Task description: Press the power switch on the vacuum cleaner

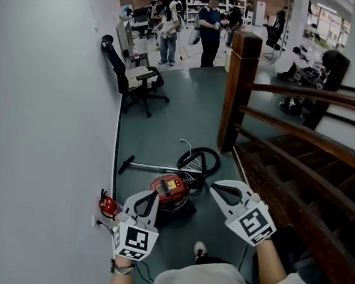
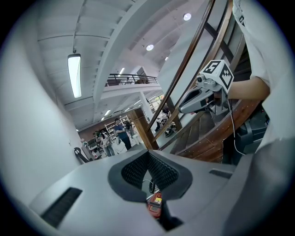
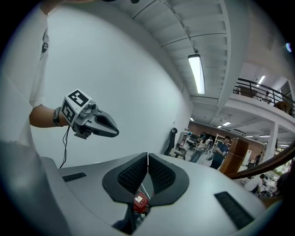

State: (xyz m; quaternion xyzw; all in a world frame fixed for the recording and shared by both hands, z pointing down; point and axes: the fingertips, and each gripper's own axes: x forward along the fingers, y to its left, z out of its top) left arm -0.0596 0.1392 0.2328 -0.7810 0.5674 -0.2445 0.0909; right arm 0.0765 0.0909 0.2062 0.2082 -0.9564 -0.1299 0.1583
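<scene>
A red vacuum cleaner (image 1: pixel 169 191) sits on the grey floor with its black hose (image 1: pixel 202 161) coiled behind it and its wand (image 1: pixel 150 166) lying to the left. My left gripper (image 1: pixel 153 196) hovers just left of the vacuum, jaws shut with nothing in them. My right gripper (image 1: pixel 214 187) hangs to the vacuum's right, also shut and empty. In the left gripper view the vacuum (image 2: pixel 155 205) peeks out below the closed left gripper (image 2: pixel 148 154). In the right gripper view the vacuum (image 3: pixel 139 202) shows below the closed right gripper (image 3: pixel 147 156). The switch is not discernible.
A white wall (image 1: pixel 40 124) runs along the left, with a small red object (image 1: pixel 107 206) at its foot. A wooden stair post (image 1: pixel 240 88) and railings stand on the right. A black office chair (image 1: pixel 136 80) and several people (image 1: pixel 209 28) are farther back.
</scene>
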